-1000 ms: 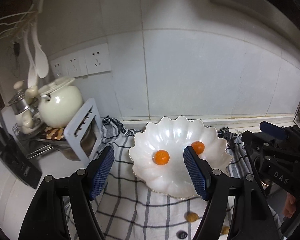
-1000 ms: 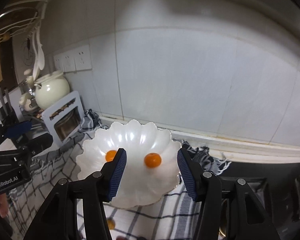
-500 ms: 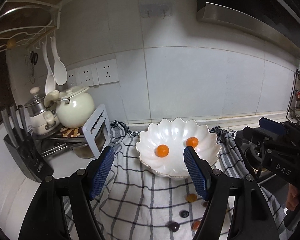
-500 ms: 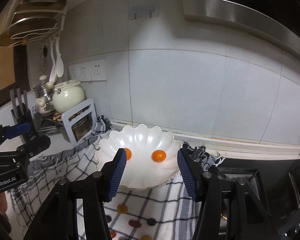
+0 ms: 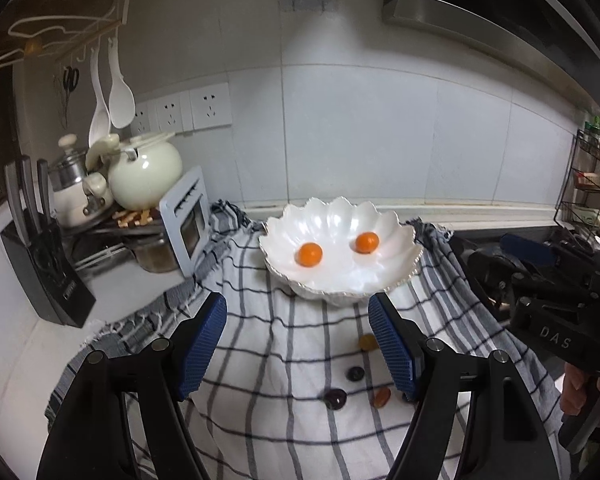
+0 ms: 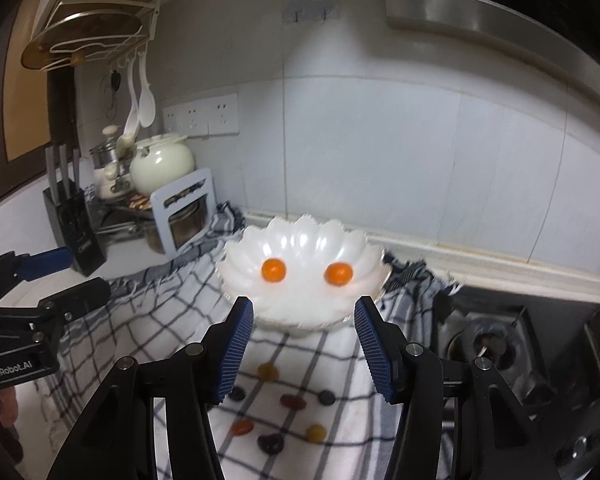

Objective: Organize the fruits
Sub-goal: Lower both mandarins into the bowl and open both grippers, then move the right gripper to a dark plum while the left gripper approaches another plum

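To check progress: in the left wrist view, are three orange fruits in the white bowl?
No, the white bowl holds only two orange fruits.

The right gripper (image 5: pixel 556 280) reads "DAS", the left gripper (image 6: pixel 52 276) apparently "GenRobot.AI".

The left gripper (image 5: pixel 298 344) hides 1 small dark fruit (image 5: pixel 406 397) almost wholly behind its right finger (image 5: pixel 392 350), and it partly covers the yellow fruit (image 5: pixel 368 342) beside that finger's tip. In the right wrist view the white scalloped bowl (image 6: pixel 300 240) and its 2 orange fruits (image 6: pixel 274 270) are smeared by blur, and the small fruits on the checked cloth (image 6: pixel 172 312) are too soft to tell what kind they are. The right gripper (image 5: pixel 540 280) is cut off by the right edge of the left wrist view, so only part of the hand (image 5: pixel 580 388) on it shows, while the stove (image 6: pixel 496 344) is dark and partly behind a finger.
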Motion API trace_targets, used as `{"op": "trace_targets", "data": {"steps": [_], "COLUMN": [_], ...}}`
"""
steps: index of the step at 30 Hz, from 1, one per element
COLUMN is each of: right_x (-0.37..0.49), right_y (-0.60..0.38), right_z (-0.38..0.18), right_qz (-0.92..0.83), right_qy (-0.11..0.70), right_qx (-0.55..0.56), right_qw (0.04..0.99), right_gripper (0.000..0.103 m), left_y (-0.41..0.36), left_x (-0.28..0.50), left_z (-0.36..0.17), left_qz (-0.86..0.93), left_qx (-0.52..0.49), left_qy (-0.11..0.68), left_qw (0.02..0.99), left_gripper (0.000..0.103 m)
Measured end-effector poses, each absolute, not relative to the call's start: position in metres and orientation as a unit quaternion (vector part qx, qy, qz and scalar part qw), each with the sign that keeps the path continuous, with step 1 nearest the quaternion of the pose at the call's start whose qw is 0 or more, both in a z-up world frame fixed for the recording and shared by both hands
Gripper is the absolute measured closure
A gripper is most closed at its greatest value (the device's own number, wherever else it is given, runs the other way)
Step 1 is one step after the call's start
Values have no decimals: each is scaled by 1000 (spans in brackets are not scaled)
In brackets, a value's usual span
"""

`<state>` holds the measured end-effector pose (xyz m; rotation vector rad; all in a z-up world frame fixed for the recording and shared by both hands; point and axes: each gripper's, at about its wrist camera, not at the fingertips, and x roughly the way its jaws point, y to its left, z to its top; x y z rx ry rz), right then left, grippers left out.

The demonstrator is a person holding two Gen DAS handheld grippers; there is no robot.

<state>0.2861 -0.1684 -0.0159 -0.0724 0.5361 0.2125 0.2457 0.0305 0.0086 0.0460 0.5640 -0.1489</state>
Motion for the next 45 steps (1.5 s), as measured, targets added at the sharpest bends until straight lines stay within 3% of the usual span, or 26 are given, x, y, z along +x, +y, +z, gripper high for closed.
{"op": "trace_targets", "data": {"steps": [26,45], "right_x": [255,267], "right_y": [-152,-145], "right_z": [-94,-150], "right_qz": [124,120], "right_qy": [356,399], "right_qx": [-53,-58], "right_qw": [925,907], "right_gripper": [49,49], "left_y": [27,14], "left_x": [219,253], "left_z": [-69,-128], "left_qz": [-152,-210], "left_qx": [86,133], "left_qy": [323,355], "left_qw": [930,901], "left_gripper": [31,38]}}
